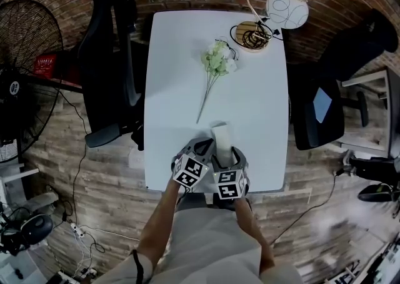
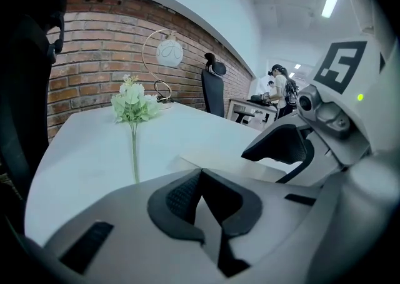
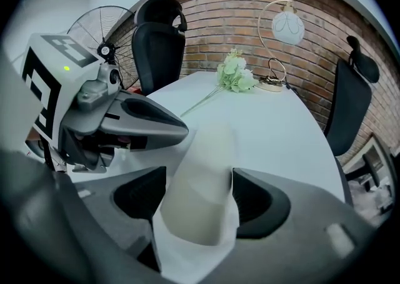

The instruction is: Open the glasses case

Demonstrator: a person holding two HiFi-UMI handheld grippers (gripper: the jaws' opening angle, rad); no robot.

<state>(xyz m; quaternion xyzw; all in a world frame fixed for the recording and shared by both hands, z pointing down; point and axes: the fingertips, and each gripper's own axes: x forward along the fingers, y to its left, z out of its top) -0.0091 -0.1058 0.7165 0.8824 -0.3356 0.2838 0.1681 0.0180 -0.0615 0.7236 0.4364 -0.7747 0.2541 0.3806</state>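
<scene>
The white glasses case [image 1: 220, 134] lies near the front edge of the white table [image 1: 181, 76]. In the right gripper view the case [image 3: 200, 182] stands between the wide-apart jaws of my right gripper [image 3: 190, 198], with a white flap hanging under it. The left pad stands clear of it, and the right pad is at its side. My left gripper [image 1: 204, 147] comes in from the left. Its tips [image 2: 200, 173] are pinched together at the near edge of the case [image 2: 231, 162].
A sprig of pale green flowers [image 1: 215, 64] lies mid-table. A globe lamp [image 1: 278, 7] stands at the far right corner. Black office chairs [image 1: 109, 57] [image 1: 325, 101] flank the table, with a fan [image 1: 19, 57] at far left. Both grippers hang over the table's front edge.
</scene>
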